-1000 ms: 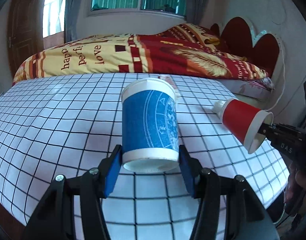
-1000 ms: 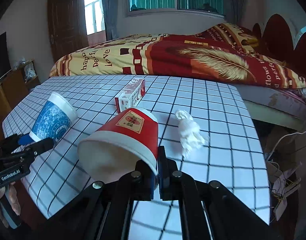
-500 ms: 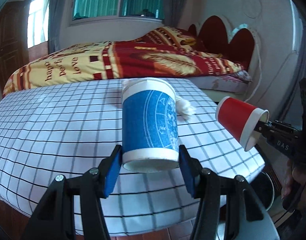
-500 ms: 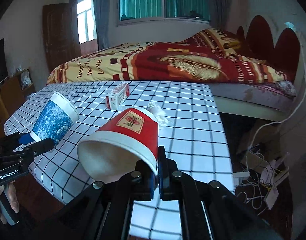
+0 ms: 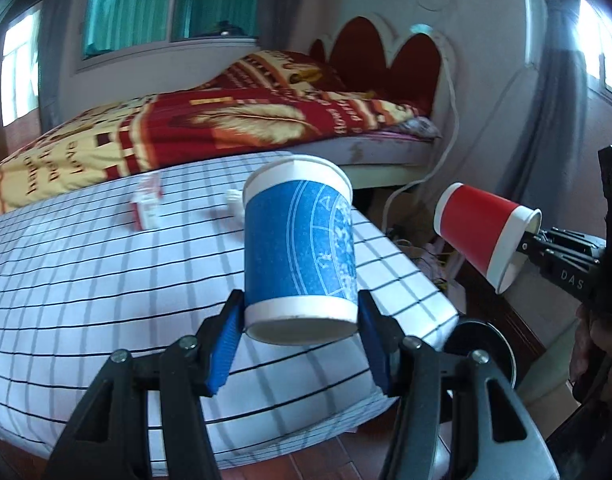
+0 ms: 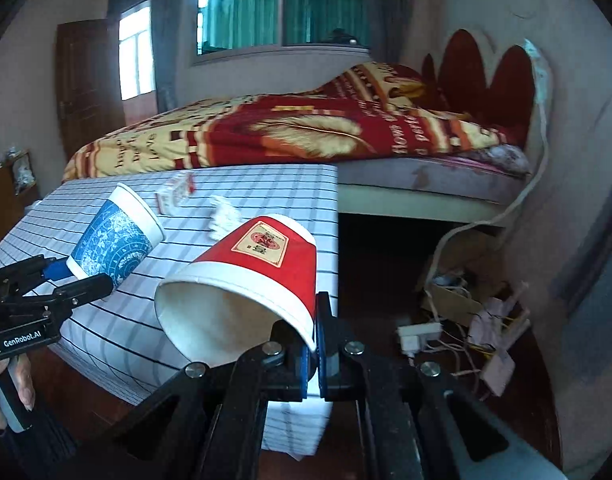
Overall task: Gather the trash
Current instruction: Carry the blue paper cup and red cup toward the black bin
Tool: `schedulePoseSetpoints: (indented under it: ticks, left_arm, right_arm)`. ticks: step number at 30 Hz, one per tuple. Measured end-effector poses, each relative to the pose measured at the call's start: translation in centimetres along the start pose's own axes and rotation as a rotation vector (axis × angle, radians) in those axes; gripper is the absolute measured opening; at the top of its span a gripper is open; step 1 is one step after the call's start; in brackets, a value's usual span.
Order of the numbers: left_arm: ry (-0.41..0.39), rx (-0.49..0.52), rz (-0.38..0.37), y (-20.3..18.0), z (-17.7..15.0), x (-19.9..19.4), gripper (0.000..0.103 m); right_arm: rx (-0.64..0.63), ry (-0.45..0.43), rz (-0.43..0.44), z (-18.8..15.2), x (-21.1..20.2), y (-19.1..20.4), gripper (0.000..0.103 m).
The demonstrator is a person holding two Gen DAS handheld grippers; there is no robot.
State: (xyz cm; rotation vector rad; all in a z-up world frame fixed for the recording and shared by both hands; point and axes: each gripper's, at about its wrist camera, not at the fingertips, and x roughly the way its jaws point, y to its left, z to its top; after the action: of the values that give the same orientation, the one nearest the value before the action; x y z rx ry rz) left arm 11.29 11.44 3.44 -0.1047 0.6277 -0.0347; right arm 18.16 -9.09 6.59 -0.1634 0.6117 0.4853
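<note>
The left hand-held gripper (image 5: pixel 298 344) was clamped across the blue cup (image 5: pixel 298 252); the right hand-held gripper (image 6: pixel 315 354) pinched only the red cup (image 6: pixel 242 284) by its rim, lower centre, so it could slip free.

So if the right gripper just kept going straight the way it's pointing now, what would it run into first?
Probably the floor clutter below the bed. The right gripper, shut on the red cup, points down past the checked table's right edge, towards the power strip and tangled cables. Depth is hard to judge.
</note>
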Motion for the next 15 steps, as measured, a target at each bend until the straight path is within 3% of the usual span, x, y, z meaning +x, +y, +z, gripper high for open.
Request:
schedulePoseSetpoints:
  ticks: [15]
  left_arm:
    - [0.068, 0.119, -0.151, -9.3, -0.8, 3.3, 0.056]
  right_arm:
    - [0.144, 0.043, -0.153, -6.2, -3.1, -10.1, 0.003]
